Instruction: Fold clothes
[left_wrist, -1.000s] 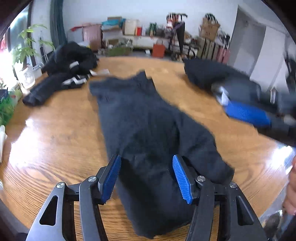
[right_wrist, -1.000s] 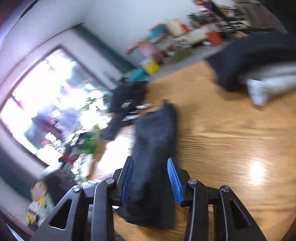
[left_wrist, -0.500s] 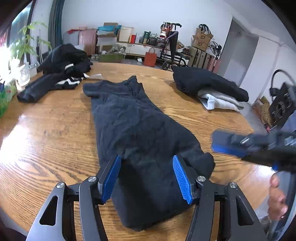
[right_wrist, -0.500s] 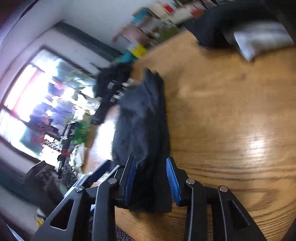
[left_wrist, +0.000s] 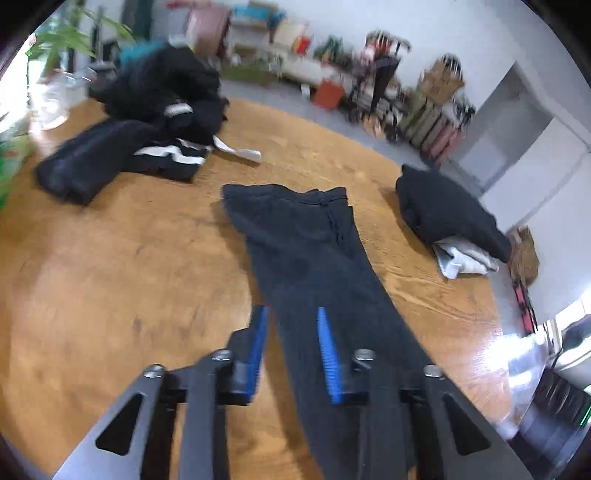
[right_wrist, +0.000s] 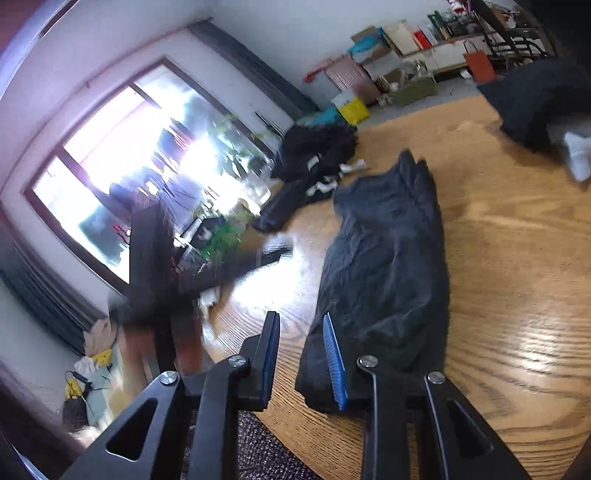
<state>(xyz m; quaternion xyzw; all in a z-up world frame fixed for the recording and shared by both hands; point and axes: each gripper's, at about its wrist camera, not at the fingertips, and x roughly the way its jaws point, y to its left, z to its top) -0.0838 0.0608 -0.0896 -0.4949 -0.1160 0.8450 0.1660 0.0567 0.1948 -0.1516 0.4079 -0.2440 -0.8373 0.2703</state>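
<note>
- Dark trousers (left_wrist: 314, 258) lie lengthwise on the wooden table (left_wrist: 110, 258), running ahead from between the left gripper (left_wrist: 291, 347) fingers — its jaws have just been closing, cloth between them; whether the pads press it, I cannot tell.
- Right gripper (right_wrist: 304, 354) jaws, also just closing, stand apart over bare wood; the trousers' hem lies beside and behind its right finger (right_wrist: 334, 362).
- Folded black and white clothes (left_wrist: 450, 225) sit ahead, right of the left fingers — a loose black heap (left_wrist: 147, 122) far left.

Left wrist view is motion-blurred: can't tell whether the left claw (left_wrist: 291, 349) pads actually press the dark trousers (left_wrist: 314, 258); their near end runs out under the claw, cut by the bottom edge. Shelf clutter (left_wrist: 332, 74) beyond the surface's far edge is unreadable. Right wrist view: a dark smeared shape (right_wrist: 177, 273) off the surface's left edge, unidentifiable.
</note>
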